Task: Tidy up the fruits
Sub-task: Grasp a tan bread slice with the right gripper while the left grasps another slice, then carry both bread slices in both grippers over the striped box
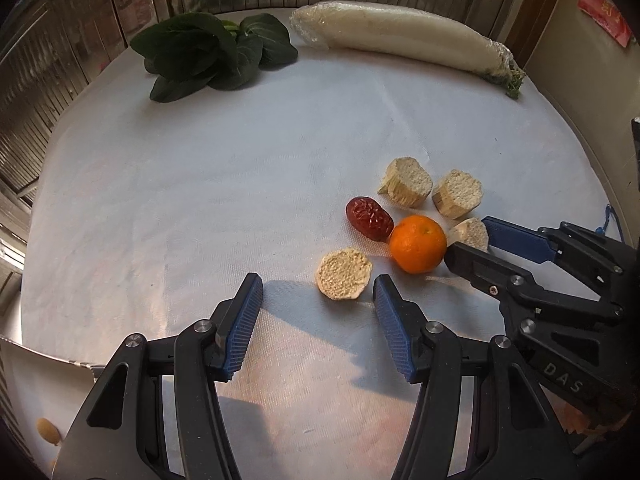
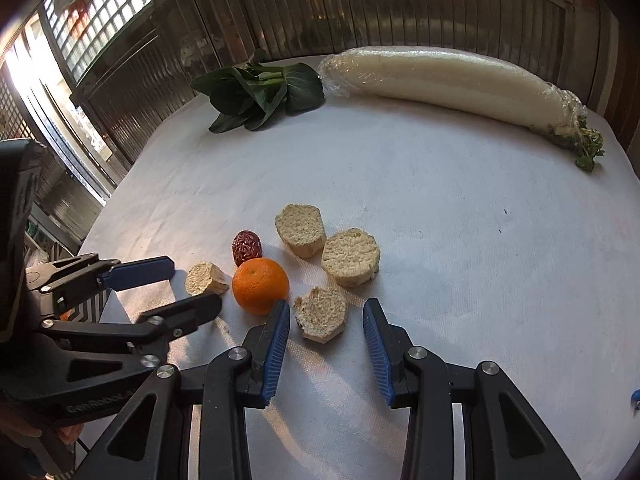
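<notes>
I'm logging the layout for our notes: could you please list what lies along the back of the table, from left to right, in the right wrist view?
Leafy greens → wrapped white radish, its leafy stub at the far right end.

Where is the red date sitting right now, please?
The red date lies on the white cloth, touching the orange on its far-left side, with a beige cut chunk just beyond.
</notes>
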### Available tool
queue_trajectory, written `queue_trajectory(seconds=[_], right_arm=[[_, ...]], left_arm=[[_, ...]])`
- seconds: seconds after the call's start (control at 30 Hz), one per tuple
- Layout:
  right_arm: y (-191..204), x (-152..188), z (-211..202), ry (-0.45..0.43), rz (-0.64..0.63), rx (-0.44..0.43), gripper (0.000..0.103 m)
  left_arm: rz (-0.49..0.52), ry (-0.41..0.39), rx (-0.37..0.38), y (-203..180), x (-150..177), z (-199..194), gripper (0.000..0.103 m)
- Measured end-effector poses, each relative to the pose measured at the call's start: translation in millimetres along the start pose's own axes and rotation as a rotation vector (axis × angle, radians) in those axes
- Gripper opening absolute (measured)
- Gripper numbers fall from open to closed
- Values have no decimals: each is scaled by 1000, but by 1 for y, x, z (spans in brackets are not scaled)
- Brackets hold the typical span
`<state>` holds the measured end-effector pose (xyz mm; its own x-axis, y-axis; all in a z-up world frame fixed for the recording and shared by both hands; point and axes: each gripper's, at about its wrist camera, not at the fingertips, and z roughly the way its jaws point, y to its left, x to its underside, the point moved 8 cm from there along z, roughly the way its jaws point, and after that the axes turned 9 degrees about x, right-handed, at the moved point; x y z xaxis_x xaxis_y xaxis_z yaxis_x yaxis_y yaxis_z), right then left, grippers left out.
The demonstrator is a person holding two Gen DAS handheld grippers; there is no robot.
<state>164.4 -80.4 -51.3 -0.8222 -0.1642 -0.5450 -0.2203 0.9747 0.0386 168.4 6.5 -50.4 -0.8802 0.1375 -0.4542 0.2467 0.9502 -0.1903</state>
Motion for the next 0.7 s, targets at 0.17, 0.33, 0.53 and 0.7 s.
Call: queue_trajectory(seconds=[0.17,0.33,0.53,0.7], right_arm=[[-2,2,-2,1,14,0,27],[-4,6,-8,-3,42,-5,27],[-7,14,-23,-17,56,-1,27],[-6,20,-36,-23,57,-1,27]], left_arm=[[16,-13,2,-2,-2,1,38],[26,-14,0,-6,0,-2,26],[1,-28,-11,-2,8,-18,26],[-4,-43,-20,-3,16,-37,26]])
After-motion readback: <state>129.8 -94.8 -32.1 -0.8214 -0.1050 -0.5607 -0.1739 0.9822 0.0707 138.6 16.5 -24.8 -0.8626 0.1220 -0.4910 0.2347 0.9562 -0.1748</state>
